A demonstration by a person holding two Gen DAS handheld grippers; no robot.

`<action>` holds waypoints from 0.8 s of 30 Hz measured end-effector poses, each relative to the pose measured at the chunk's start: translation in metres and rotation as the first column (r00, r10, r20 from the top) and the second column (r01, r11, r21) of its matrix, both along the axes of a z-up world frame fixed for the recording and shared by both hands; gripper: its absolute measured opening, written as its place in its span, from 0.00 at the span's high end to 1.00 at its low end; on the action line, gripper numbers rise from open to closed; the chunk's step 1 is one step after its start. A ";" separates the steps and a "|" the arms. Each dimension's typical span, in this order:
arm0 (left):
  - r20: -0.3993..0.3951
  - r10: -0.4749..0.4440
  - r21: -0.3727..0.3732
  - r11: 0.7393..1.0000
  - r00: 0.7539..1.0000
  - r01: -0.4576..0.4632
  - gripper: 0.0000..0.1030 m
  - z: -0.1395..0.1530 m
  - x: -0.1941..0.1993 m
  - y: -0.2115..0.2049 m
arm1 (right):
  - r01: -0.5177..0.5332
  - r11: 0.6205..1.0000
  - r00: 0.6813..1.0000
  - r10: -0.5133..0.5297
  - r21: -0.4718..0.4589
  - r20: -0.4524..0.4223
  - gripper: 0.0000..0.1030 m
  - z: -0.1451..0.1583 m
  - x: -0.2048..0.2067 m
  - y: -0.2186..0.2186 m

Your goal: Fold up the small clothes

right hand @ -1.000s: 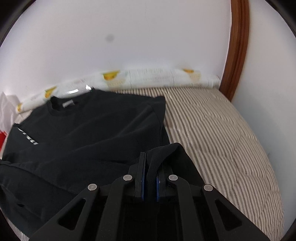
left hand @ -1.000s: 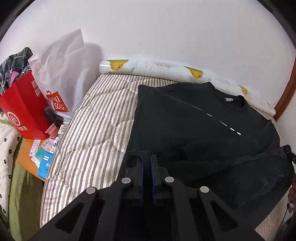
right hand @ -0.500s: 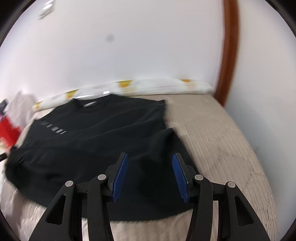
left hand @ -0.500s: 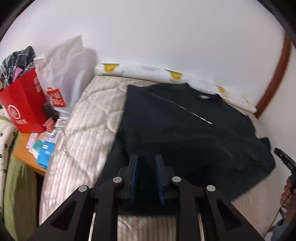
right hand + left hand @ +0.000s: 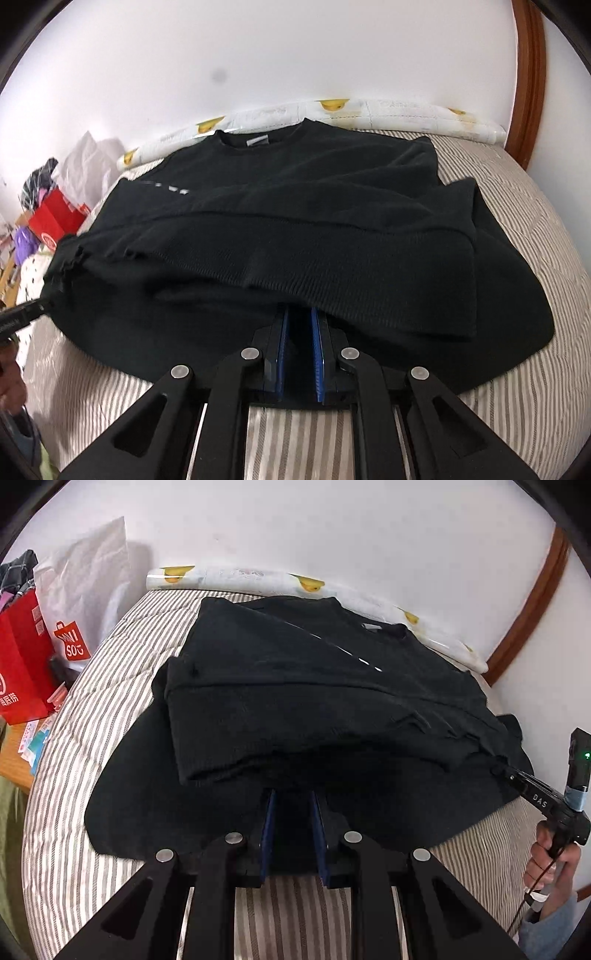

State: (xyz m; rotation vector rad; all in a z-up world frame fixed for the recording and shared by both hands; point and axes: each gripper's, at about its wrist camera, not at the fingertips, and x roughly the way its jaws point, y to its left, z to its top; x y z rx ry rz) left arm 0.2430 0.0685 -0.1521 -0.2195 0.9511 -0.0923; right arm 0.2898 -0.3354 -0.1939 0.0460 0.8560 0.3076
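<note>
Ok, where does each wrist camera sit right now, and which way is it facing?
Left wrist: on the left hand-held gripper, looking down its parted jaws across the black sweater to the wall; the person's right hand shows at the right edge.
Right wrist: on the right hand-held gripper, its jaws closing with black cloth between them, facing the same wall; no hand shows clearly.
Shared: the sweater, the striped bed and the red bag.
</note>
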 end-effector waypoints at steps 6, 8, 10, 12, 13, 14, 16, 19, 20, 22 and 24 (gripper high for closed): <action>0.025 0.019 0.078 0.997 1.000 -0.021 0.82 0.003 0.025 0.001 | 0.013 1.000 1.000 -0.013 0.004 0.008 0.95 0.008 0.027 -0.005; 0.060 0.029 0.077 0.996 0.998 -0.034 0.82 0.013 0.030 0.009 | 0.035 0.999 0.999 -0.034 -0.011 0.041 0.95 0.019 0.034 -0.010; 0.073 0.038 0.065 0.997 0.997 -0.043 0.82 0.020 0.042 0.017 | 0.049 0.999 0.998 -0.049 -0.001 0.043 0.95 0.021 0.044 -0.013; 0.066 0.054 0.062 0.996 0.996 -0.058 0.82 0.019 0.057 0.022 | 0.066 0.998 0.998 -0.066 -0.015 0.024 0.95 0.018 0.063 -0.014; 0.062 0.060 0.058 0.996 0.996 -0.063 0.82 0.018 0.062 0.024 | 0.077 0.997 0.997 -0.076 -0.026 0.021 0.95 0.015 0.070 -0.013; 0.057 0.064 0.057 0.996 0.996 -0.067 0.82 0.017 0.068 0.026 | 0.087 0.996 0.996 -0.087 -0.027 0.019 0.95 0.013 0.077 -0.014; 0.047 0.071 0.061 0.995 0.996 -0.074 0.82 0.014 0.079 0.028 | 0.103 0.995 0.994 -0.103 0.001 0.017 0.95 0.013 0.091 -0.016; 0.037 0.094 0.043 0.994 0.995 -0.096 0.82 0.012 0.094 0.033 | 0.123 0.992 0.992 -0.123 0.025 0.025 0.95 0.015 0.109 -0.018; 0.042 0.111 0.041 0.993 0.993 -0.112 0.82 0.013 0.097 0.035 | 0.136 0.990 0.990 -0.136 0.026 0.027 0.95 0.017 0.115 -0.017; 0.051 0.138 0.049 0.989 0.989 -0.141 0.82 0.016 0.100 0.038 | 0.169 0.986 0.985 -0.169 0.008 0.038 0.94 0.020 0.122 -0.013; 0.051 0.140 0.036 0.989 0.989 -0.142 0.82 0.018 0.100 0.040 | 0.187 0.982 0.981 -0.186 -0.003 0.059 0.90 0.026 0.123 -0.010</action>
